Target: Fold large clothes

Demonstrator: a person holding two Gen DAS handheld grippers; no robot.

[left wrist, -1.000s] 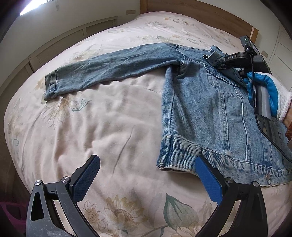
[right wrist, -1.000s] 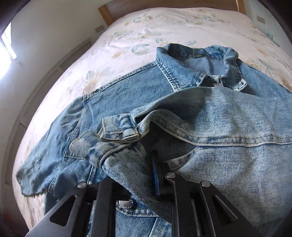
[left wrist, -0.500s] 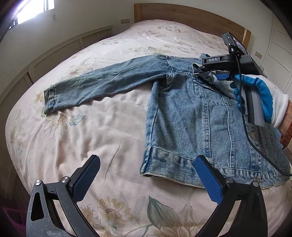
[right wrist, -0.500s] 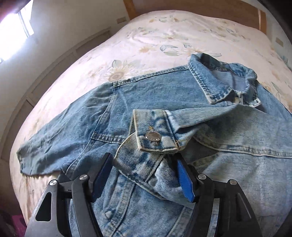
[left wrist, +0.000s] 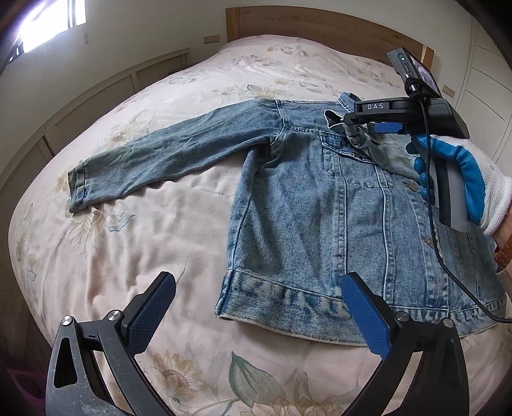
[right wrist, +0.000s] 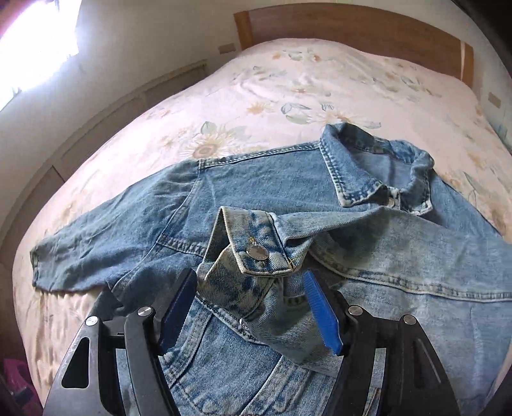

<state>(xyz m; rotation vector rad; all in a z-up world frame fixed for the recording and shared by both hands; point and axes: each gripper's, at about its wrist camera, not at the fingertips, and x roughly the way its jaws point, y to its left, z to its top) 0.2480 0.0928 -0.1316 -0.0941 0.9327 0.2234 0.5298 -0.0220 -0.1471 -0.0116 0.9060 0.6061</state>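
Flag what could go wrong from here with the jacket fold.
1. The folded sleeve cuff sits bunched between the open right hand-held gripper pads; pulling away could snag it and undo the fold.
2. The other sleeve lies spread across the bed, unfolded; dragging it may skew the denim jacket.

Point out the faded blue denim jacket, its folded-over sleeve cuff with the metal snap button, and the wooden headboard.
Faded blue denim jacket point(left wrist: 320, 217): left wrist view, on the front panel.
Folded-over sleeve cuff with metal snap button point(right wrist: 256, 240): right wrist view, on the cuff band.
Wooden headboard point(right wrist: 352, 28): right wrist view, on the board's face.
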